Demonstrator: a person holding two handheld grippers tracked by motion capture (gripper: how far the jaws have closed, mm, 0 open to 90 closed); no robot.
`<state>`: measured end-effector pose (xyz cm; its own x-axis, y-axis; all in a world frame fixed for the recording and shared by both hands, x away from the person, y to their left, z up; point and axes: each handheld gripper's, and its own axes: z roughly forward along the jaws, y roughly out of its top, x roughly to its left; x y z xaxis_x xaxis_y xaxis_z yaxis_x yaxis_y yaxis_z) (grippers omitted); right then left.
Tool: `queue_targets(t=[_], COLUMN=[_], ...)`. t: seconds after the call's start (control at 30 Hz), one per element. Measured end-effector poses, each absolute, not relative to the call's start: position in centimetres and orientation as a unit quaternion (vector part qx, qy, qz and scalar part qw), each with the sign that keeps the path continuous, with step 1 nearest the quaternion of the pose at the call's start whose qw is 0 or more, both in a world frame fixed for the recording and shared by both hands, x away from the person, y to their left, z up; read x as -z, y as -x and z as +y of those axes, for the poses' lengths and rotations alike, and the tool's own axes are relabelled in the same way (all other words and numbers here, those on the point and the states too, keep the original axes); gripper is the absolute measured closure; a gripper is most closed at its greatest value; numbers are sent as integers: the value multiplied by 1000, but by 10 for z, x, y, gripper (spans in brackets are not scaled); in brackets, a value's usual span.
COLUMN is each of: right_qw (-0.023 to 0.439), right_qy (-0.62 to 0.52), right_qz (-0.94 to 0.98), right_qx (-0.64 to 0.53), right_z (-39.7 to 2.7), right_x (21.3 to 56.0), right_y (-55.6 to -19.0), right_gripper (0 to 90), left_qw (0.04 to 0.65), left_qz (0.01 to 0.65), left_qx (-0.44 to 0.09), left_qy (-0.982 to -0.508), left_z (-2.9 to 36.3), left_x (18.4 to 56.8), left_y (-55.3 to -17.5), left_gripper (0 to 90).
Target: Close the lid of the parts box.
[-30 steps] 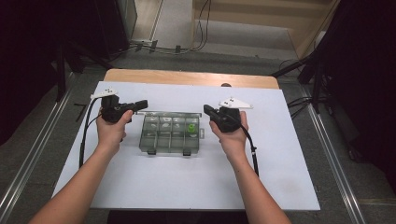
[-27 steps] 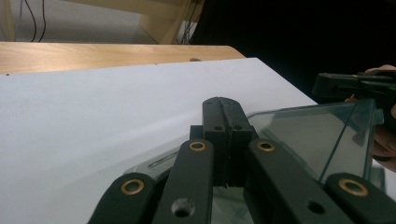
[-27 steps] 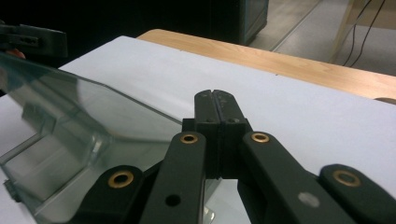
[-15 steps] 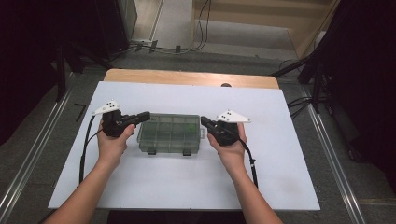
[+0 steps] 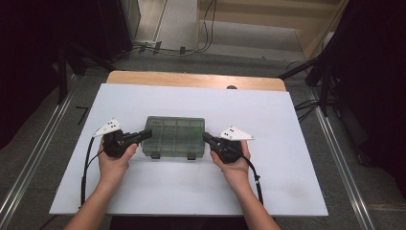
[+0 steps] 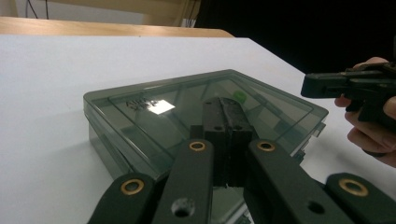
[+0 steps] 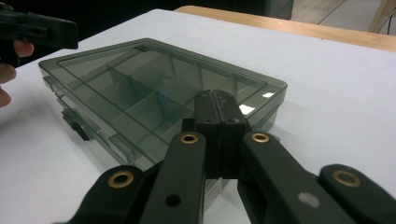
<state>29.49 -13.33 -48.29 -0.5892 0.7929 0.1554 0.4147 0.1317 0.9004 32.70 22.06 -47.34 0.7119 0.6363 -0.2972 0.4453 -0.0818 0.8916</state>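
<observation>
A smoky clear compartment box lies in the middle of the white table top, lid down, with a small green item inside near its right end. My left gripper is shut and empty, its tip at the box's left end. My right gripper is shut and empty too, its tip at the box's right end. In the left gripper view the closed jaws point over the lid of the box. In the right gripper view the closed jaws point over the box. Whether either tip touches the box I cannot tell.
Two latches sit on the box's near side. A wooden strip runs along the table's far edge, with cables on the floor behind it. Metal rails flank the table on both sides.
Both hands have come toward the person and lower, from the box's far corners to its two ends. The box has stayed in place. Both grippers remain shut.
</observation>
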Motion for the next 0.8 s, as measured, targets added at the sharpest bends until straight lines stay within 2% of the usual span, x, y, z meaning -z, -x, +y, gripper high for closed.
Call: queue_targets(t=[0.33, 0.8], right_qw=[181, 174], right_qy=[-407, -410], right_qz=[735, 739], right_qx=[-512, -506], right_z=[-130, -126], right_x=[488, 497], right_y=[-287, -280], right_gripper=[871, 871], left_qw=[553, 554], left_qz=[365, 374], left_qx=[-102, -97], left_qy=[-742, -738], left_z=[219, 223], left_x=[481, 487], left_y=[-314, -309], left_gripper=[887, 888])
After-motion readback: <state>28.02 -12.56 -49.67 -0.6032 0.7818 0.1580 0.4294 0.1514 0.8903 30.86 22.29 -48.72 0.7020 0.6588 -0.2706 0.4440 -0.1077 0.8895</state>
